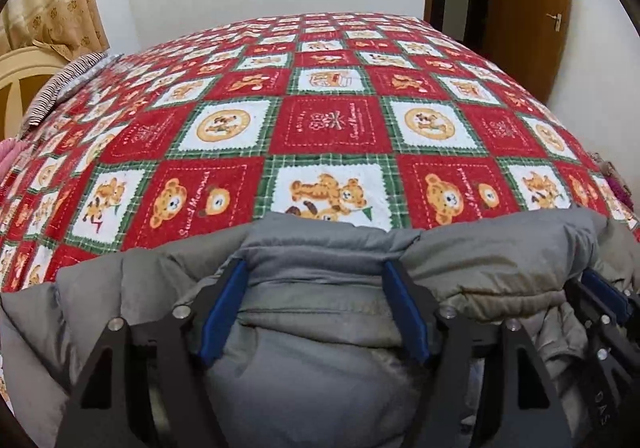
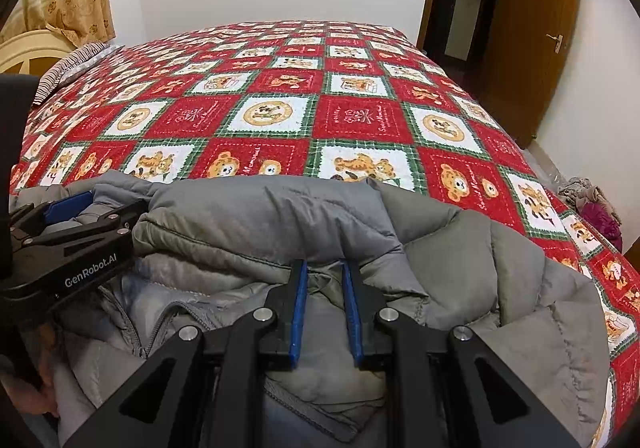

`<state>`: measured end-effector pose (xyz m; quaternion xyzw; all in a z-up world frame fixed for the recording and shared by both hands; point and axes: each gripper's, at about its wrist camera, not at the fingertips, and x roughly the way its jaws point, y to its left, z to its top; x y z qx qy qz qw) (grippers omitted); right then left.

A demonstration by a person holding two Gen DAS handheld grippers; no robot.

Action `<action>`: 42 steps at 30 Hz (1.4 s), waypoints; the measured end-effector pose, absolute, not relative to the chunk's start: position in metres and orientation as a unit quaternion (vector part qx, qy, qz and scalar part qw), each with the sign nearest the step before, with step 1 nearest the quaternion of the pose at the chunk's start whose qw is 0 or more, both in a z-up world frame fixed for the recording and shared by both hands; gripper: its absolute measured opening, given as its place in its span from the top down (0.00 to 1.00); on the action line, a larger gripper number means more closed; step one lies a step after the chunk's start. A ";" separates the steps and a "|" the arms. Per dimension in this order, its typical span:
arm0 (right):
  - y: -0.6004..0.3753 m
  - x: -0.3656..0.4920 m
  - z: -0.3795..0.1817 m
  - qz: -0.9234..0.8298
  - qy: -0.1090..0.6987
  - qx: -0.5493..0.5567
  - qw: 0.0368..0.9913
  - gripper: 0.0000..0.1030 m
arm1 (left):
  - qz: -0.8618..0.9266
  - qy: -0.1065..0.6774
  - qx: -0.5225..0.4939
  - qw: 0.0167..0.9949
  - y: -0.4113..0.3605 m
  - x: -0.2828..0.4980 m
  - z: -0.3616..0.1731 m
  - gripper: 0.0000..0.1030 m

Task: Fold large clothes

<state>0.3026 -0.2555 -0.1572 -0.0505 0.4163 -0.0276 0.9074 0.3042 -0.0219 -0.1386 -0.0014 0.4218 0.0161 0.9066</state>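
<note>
We see the grey jacket (image 2: 280,216) bunched at 12 o'clock; left gripper (image 1: 316,272) wide around its fabric, right gripper (image 2: 325,268) pinching a fold.

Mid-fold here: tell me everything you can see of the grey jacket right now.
The jacket is a grey quilted puffer, matte and padded, with stitched channels and a zipper running down its front at lower left. It lies bunched at the near edge of the bed, its top edge rolled into a thick fold. The right gripper pinches a fold of it between nearly shut blue pads. The left gripper straddles the collar area, jaws wide; whether it grips is unclear.
</note>
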 end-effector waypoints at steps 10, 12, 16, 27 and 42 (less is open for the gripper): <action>-0.254 0.241 -0.091 -0.015 0.368 -0.041 0.929 0.53 | -0.066 0.372 -0.076 0.923 0.029 0.207 -0.053 0.12; -0.249 0.211 -0.068 -0.029 0.347 -0.063 0.935 0.50 | -0.071 0.346 -0.066 0.933 0.042 0.171 -0.033 0.11; -0.244 0.154 -0.034 -0.044 0.322 -0.093 0.941 0.50 | -0.085 0.318 -0.044 0.943 0.068 0.104 -0.014 0.08; -0.278 -0.010 0.030 -0.026 0.265 -0.091 0.960 0.50 | -0.135 0.329 -0.038 0.934 0.125 -0.043 -0.029 0.04; -0.312 -0.183 0.044 0.095 0.326 -0.026 0.940 0.26 | -0.165 0.394 -0.088 0.900 0.168 -0.128 -0.094 0.04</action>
